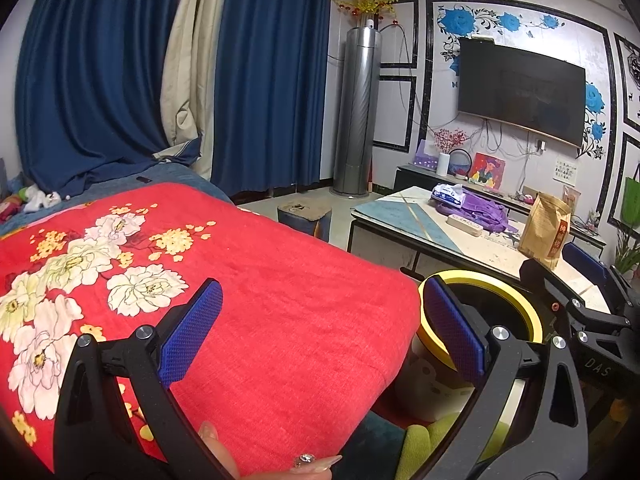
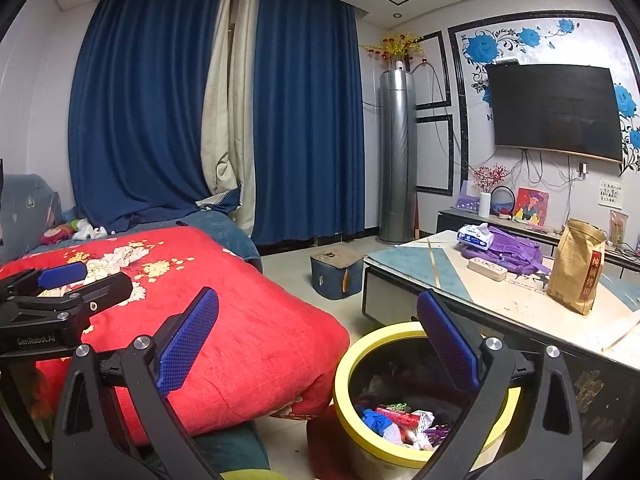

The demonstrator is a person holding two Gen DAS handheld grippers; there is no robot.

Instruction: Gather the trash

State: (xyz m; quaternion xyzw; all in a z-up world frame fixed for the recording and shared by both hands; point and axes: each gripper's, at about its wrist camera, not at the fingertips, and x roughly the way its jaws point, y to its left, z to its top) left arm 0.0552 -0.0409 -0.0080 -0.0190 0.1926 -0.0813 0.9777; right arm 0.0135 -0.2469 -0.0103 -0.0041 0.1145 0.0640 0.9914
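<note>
Trash heaped in the bottom of a yellow-rimmed bin, directly below and ahead of the right claw: a blue scrap, a red wrapper, white crumpled bits and purple shreds. Right claw spread wide and holding nothing, its blue pads apart, one over the red flowered blanket, the other over the bin's mouth. Left claw likewise released and empty, hovering above the same blanket, with the bin just beside its right finger. Right claw seen off to the right in the left camera; left claw off to the left in the right camera. Farther ahead and right of both claws, a tabletop carrying a brown paper bag, a purple cloth, a tissue pack and a white power strip. Beyond, blue curtains and a dark wall television.
</note>
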